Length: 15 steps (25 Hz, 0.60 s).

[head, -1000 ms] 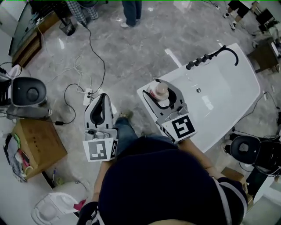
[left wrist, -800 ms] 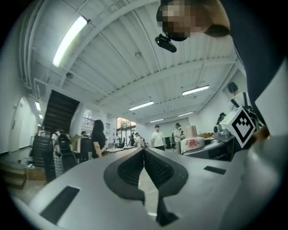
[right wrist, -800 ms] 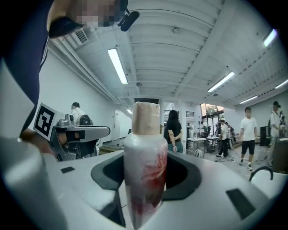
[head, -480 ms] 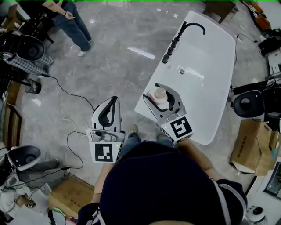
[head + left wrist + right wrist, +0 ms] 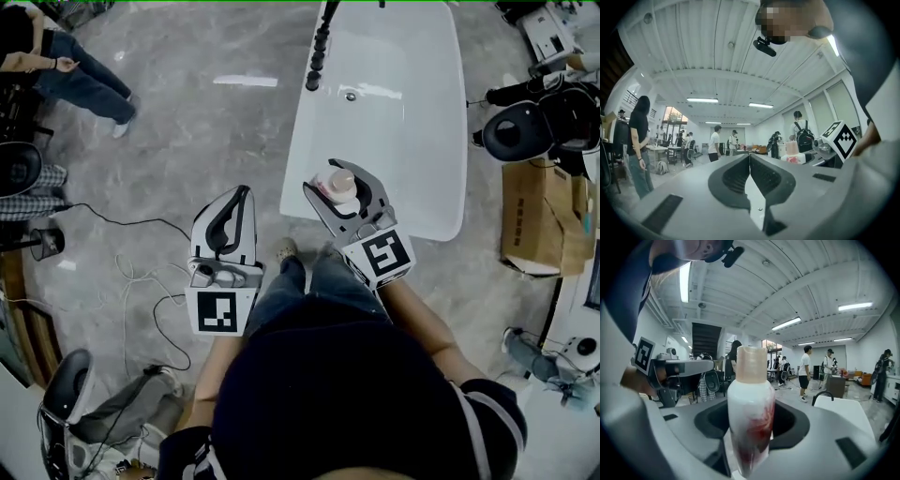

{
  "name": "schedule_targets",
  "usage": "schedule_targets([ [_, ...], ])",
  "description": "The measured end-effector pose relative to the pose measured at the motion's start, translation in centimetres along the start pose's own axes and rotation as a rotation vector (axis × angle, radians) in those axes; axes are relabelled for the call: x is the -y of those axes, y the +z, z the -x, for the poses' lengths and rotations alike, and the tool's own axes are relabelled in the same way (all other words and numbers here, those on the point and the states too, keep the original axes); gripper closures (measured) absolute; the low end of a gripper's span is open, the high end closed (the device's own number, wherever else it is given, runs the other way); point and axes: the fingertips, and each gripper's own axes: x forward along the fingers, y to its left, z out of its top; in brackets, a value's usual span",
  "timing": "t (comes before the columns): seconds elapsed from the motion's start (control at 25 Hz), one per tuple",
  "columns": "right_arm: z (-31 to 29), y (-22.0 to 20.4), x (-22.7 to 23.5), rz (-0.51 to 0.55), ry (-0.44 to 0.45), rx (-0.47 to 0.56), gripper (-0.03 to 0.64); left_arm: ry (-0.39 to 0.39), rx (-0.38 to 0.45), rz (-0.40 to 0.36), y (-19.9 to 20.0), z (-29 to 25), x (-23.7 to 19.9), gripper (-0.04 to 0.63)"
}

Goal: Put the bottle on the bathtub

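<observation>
Your right gripper [image 5: 336, 181] clamps the white plastic bottle with a peach cap [image 5: 338, 187] upright between its fingers, above the near end of the glossy white bathtub [image 5: 417, 122]. Your left gripper [image 5: 243, 194], fingers pressed together on nothing, hangs beside the tub's near corner, over the grey marble floor [image 5: 187, 122].

The person's left forearm [image 5: 217, 367] and right forearm [image 5: 415, 314] reached forward from the body, bare below the sleeves, with the two tools side by side and apart. The left gripper [image 5: 243, 195] pointed ahead and leaned slightly rightward, its jaws pressed together with nothing between them. The right gripper [image 5: 343, 180] angled toward the left one, its jaws clamped on the bottle [image 5: 751, 413], which stood upright in them. Both marker cubes faced up.
</observation>
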Motion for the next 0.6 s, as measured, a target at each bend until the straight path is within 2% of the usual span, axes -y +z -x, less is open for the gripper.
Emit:
schedule_targets([
  [0.24,1.6,-4.9,0.4,-0.033,-0.024,-0.062,0.386,-0.057,-0.052,0.013,-3.2,0.0,3.1,0.569],
  [0.44,-0.9,-9.5,1.0,-0.041,0.001,-0.13,0.387,-0.052,-0.119,0.036,-6.9,-1.2,3.1,0.569],
  [0.6,-3.1,-12.5,0.4,-0.032,0.039,-0.171,0.387,-0.04,-0.167,0.025,-9.7,-1.1,2.5,0.569],
])
